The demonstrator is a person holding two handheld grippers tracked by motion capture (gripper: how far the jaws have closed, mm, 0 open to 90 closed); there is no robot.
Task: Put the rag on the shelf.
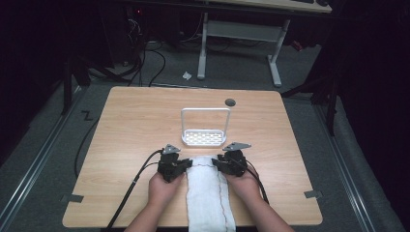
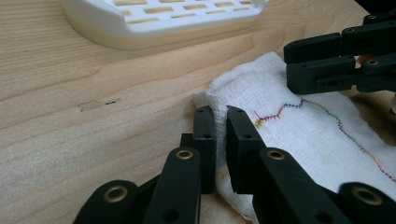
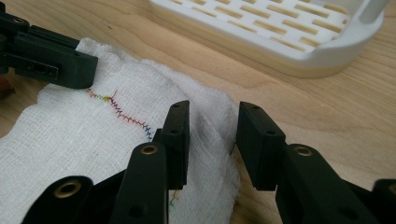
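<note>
A white gauze cloth with a multicoloured zigzag stitch lies folded in a long strip, running from the table's front edge toward the middle. My left gripper holds its far left corner. In the left gripper view the left gripper is shut on the cloth edge. My right gripper is at the far right corner. In the right gripper view the right gripper stands open with the cloth edge bunched between the jaws. Each gripper view also shows the other gripper: the right gripper and the left gripper.
A white slotted plastic rack with a tall hoop handle stands just beyond the cloth, and shows in both gripper views. A dark round cap sits in the wooden table near the far edge. Bare wood lies left and right.
</note>
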